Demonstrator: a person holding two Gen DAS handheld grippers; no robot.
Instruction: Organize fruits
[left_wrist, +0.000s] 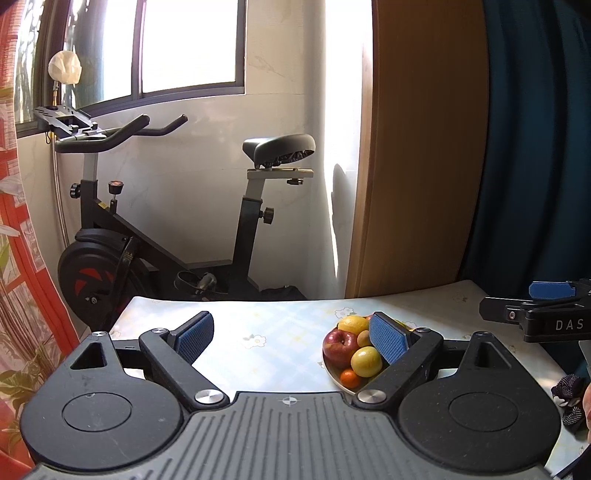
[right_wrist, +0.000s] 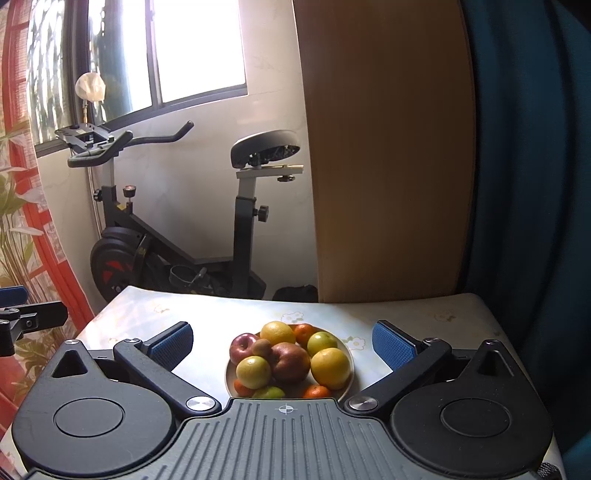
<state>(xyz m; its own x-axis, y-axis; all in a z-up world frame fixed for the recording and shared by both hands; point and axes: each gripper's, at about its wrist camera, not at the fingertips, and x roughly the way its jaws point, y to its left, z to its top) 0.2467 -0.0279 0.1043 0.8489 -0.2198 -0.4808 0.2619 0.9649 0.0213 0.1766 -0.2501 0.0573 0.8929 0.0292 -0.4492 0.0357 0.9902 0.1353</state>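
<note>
A pale plate (right_wrist: 229, 373) piled with fruit stands on the table: red apples (right_wrist: 290, 362), yellow-green apples (right_wrist: 253, 371), oranges (right_wrist: 330, 367) and small tangerines (right_wrist: 317, 391). My right gripper (right_wrist: 283, 341) is open and empty, its blue pads either side of the plate, just behind it. My left gripper (left_wrist: 291, 336) is open and empty, left of the plate (left_wrist: 338, 376); its right pad (left_wrist: 388, 338) hides part of the fruit. The right gripper's tip shows in the left wrist view (left_wrist: 550, 290).
The table (right_wrist: 424, 321) has a pale flowered cover. Behind it stand an exercise bike (right_wrist: 177, 236), a wooden panel (right_wrist: 388, 166) and a dark blue curtain (right_wrist: 532, 166). A red patterned curtain (left_wrist: 22, 258) hangs at the left.
</note>
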